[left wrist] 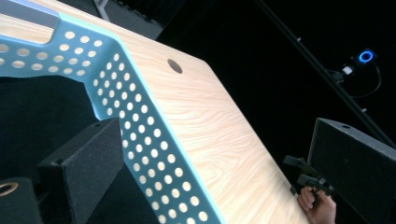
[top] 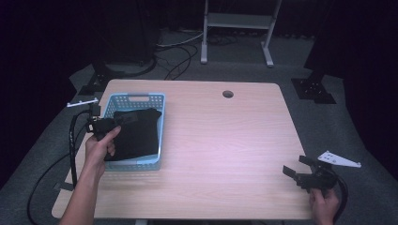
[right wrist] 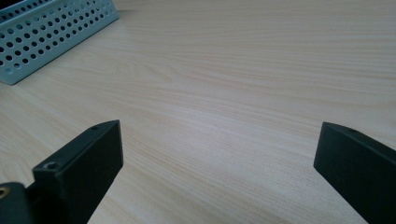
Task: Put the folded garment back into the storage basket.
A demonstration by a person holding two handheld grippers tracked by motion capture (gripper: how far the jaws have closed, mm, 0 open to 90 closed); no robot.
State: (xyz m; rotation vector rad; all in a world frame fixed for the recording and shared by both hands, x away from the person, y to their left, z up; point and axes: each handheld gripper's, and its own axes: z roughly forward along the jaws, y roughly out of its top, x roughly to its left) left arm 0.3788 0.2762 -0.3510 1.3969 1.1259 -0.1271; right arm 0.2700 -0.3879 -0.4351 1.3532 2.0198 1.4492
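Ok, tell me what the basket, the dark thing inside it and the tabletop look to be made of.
Basket: light blue, likely moulded plastic, its walls punched with even round holes. Dark thing: black, matte, apparently folded fabric, though no weave shows. Tabletop: pale wood grain, smooth; probably laminate rather than solid wood.

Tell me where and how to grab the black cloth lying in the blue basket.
Pinch the black cloth at its raised far edge, where a corner peaks near the back wall of the blue basket, coming straight down from above. It lies flat and folded, so the perforated walls block any side approach, and the bunched edge probably gives the jaws something to close on. The open left gripper is nearest.
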